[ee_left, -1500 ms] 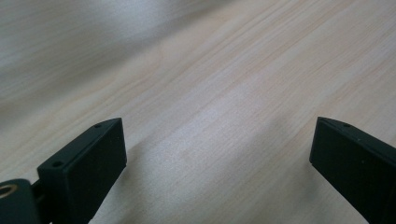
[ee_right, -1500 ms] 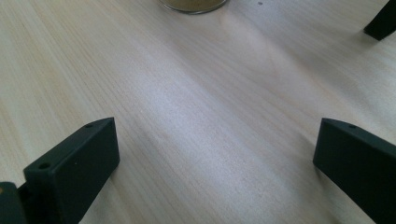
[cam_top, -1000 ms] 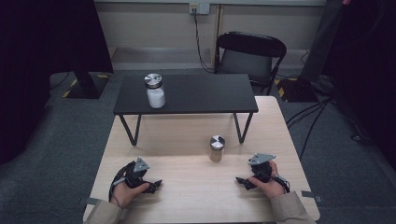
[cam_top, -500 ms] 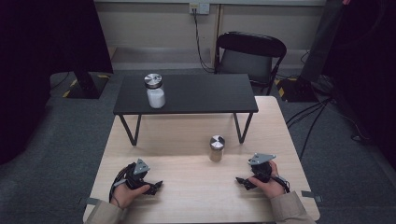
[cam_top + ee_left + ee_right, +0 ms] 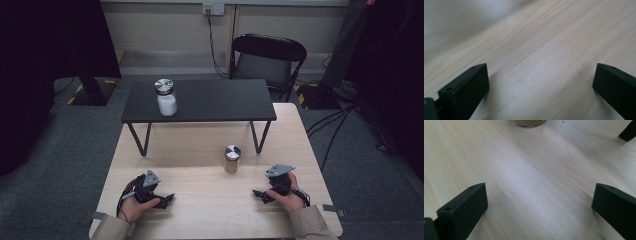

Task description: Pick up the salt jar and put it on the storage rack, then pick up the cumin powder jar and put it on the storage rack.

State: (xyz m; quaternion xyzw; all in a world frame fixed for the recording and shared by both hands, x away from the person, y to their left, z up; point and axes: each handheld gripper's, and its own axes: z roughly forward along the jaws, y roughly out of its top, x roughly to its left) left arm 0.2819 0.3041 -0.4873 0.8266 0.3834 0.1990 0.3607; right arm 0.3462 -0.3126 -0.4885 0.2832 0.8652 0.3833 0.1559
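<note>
nothing on the tables has shifted since the earlier frames; both hands sit where they were. one change: the left gripper [image 5: 167,200] jaws have just been opening and now stand wide apart, with bare wood between them in the left gripper view. the right gripper [image 5: 260,194] jaws are also spread wide with nothing between them.

progress: looks like the very start. no jar is held or touched. the nearest item to the grippers is the small jar with tan contents [image 5: 232,159] and a metal lid, standing upright on the light wood table [image 5: 200,210], between the two hands but closer to the right one and a bit farther out. its base shows at the top edge of the right gripper view [image 5: 527,122], so the right gripper is roughly aimed at it, still apart from it. reach, grasp and whatever placement follows all remain, as a judgement.

surroundings: a low black table [image 5: 210,100] stands on the far half of the wood table. on its left part sits a second jar with white contents [image 5: 165,97], upright, well apart from both grippers. one black table leg [image 5: 258,137] comes down just right of and beyond the tan jar; a gripper closing in from the right would need to stay clear of it. a black folding chair [image 5: 267,60] is behind, cables on the floor at right. path from right gripper to tan jar looks unobstructed.
</note>
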